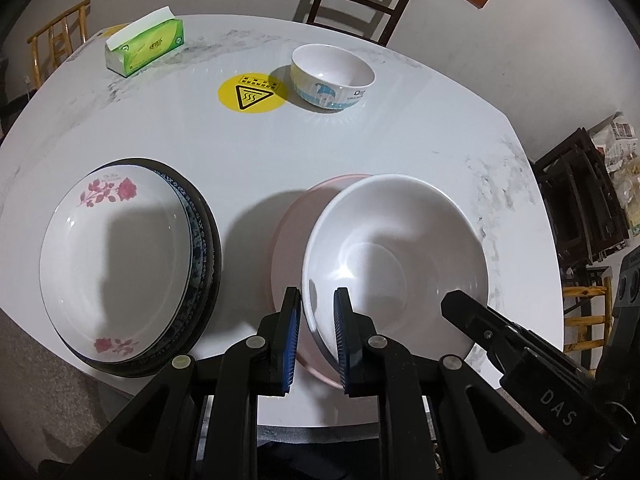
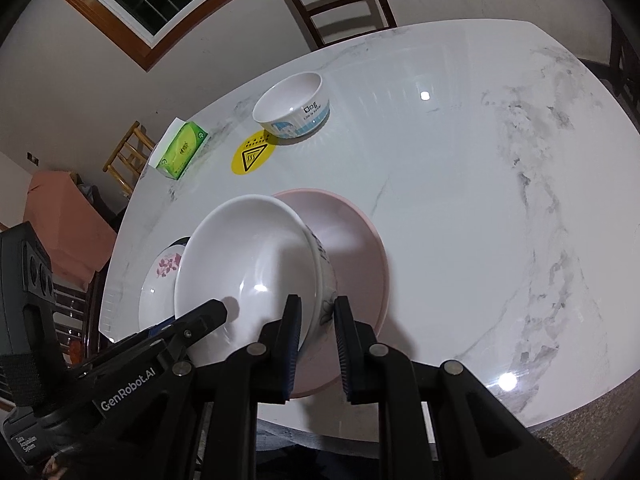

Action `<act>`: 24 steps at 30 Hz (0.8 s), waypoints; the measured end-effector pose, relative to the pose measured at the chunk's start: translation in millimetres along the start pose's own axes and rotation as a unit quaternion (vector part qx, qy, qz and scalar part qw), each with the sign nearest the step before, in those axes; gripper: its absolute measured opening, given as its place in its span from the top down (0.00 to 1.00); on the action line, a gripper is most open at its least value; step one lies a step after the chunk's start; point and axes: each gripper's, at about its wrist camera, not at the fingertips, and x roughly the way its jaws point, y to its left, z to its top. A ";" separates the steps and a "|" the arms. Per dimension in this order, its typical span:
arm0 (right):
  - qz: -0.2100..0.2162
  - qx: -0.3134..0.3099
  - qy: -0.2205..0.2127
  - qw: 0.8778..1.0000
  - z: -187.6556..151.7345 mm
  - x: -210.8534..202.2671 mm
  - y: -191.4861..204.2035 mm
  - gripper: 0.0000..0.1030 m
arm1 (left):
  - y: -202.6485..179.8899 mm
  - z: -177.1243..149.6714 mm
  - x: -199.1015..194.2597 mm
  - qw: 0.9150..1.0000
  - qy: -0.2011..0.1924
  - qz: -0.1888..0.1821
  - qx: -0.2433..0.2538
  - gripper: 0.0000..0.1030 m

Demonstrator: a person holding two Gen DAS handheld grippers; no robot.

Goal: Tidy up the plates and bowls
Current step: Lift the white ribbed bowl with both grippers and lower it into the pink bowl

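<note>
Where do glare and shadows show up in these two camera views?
Right wrist view: bright lamp glints on the glossy white marble table and inside the large white bowl. Left wrist view: a dark gripper shadow crosses the rose-patterned white plate; fisheye bends the table edge.

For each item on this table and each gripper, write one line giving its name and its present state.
white bowl: tilted in the pink bowl, rim gripped on both sides
pink bowl: upright on table
small printed bowl: upright, empty, alone
plate stack: stacked, rose plate on top
tissue pack: open, tissue protruding
left gripper: shut on white bowl
right gripper: shut on white bowl
</note>
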 end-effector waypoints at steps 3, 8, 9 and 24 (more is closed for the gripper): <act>-0.003 0.000 -0.001 1.000 -0.1 1.5 -0.5 0.83 | -0.6 0.4 2.8 1.000 0.001 0.004 0.000 0.87; -0.006 -0.002 0.002 1.000 0.5 5.3 1.0 0.82 | -3.6 0.0 6.3 1.000 -0.003 0.015 0.008 0.87; -0.007 -0.002 0.002 1.000 0.5 6.0 1.0 0.82 | -4.6 -0.3 7.4 1.000 -0.003 0.017 0.009 0.87; -0.016 -0.003 0.006 1.000 0.9 14.2 0.6 0.81 | -5.9 -1.1 18.1 0.999 0.003 0.030 0.020 0.87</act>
